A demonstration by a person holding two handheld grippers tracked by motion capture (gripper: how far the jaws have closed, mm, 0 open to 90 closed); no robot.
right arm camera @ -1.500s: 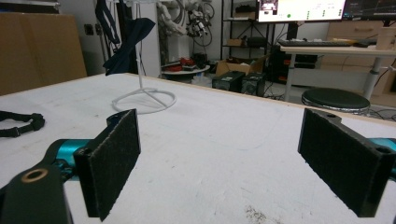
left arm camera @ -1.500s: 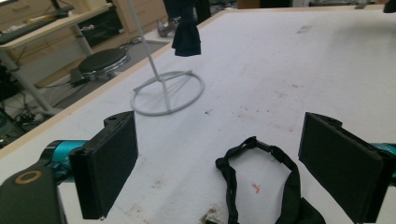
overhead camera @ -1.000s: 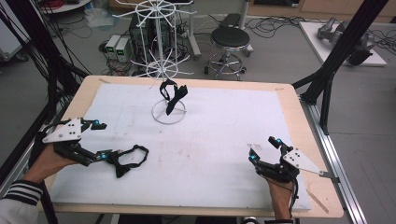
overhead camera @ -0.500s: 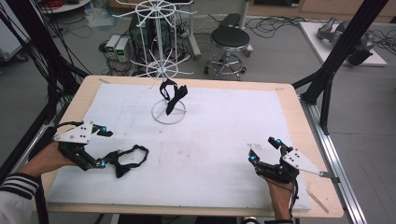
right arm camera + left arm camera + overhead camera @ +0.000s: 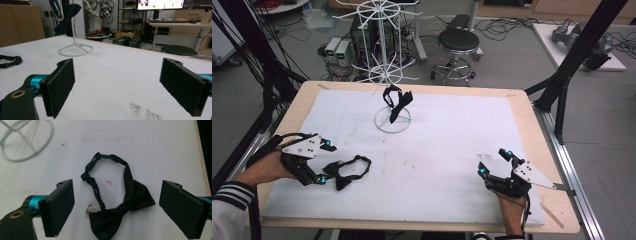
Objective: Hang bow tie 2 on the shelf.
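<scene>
A white sheet (image 5: 437, 150) covers a wooden table (image 5: 532, 125) in a workshop with cables, a round stool (image 5: 457, 42) and black frame posts behind it.

The left gripper (image 5: 323, 162) sits low at the near left of the sheet, its jaws spread wide apart with nothing clamped between them. The black bow tie (image 5: 347, 171) lies flat on the sheet just beside those jaws, its bow end nearest the gripper and its strap looped away toward the middle of the table. The right gripper (image 5: 494, 162) rests at the near right, well apart from the bow tie, its jaws likewise wide apart and holding nothing.

Farther out, a white wire stand (image 5: 387, 55) rises from a ring base at the far middle of the sheet, and a second dark bow tie (image 5: 396, 102) hangs on it above the base.

The left gripper view looks straight down between the jaws of the left gripper (image 5: 116, 207): the bow tie (image 5: 117, 205) lies in the gap, touching neither pad, with its closed strap loop and clasp plain, and small brown stains on the sheet around it. The right gripper view, from the right gripper (image 5: 117, 82), looks low across the sheet instead: it shows the stand's ring base (image 5: 75, 50), the hanging tie from the side, a strap end at the left edge, and desks, boxes and a lit screen (image 5: 160, 3) in the room beyond.
</scene>
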